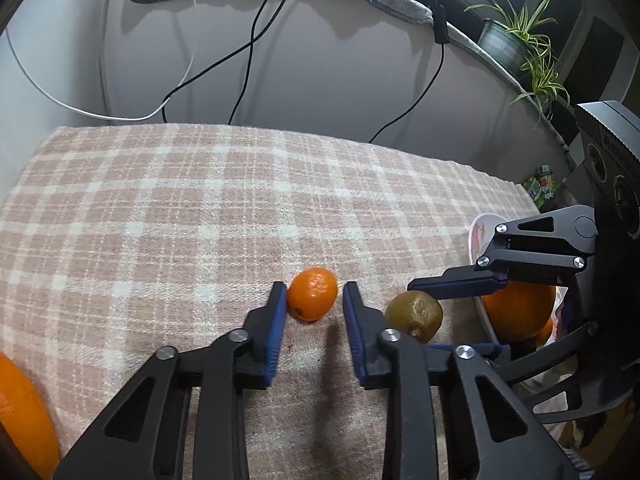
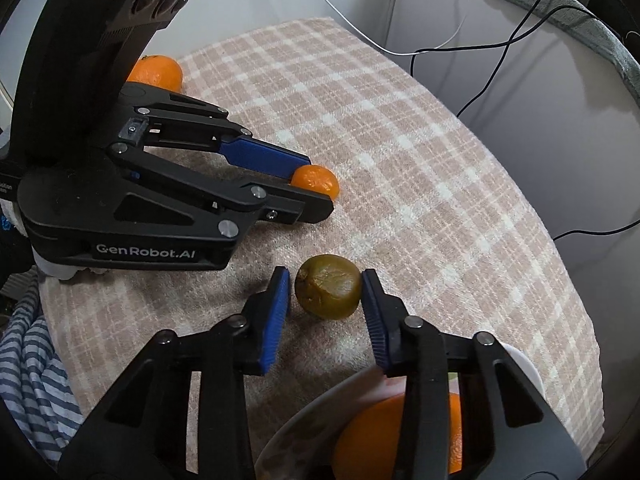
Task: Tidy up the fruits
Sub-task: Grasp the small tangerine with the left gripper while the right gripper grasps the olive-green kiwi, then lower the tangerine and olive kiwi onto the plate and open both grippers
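A small orange mandarin point(image 1: 312, 294) lies on the checked cloth between the fingers of my left gripper point(image 1: 314, 292), which is open around it; the left pad touches or nearly touches it, the right pad stands apart. It also shows in the right wrist view point(image 2: 316, 182). A brownish-green fruit point(image 2: 329, 292) lies between the fingers of my right gripper point(image 2: 325, 280), open, with small gaps at each side. It also shows in the left wrist view point(image 1: 414, 316). A white bowl point(image 2: 320, 404) below the right gripper holds a large orange point(image 2: 372, 436).
A large orange point(image 1: 24, 412) lies at the cloth's near left; it also shows in the right wrist view point(image 2: 156, 72). Cables point(image 1: 256, 40) hang along the white wall behind. A potted plant point(image 1: 516, 36) stands at the back right. Striped fabric point(image 2: 36, 380) hangs at the table's left edge.
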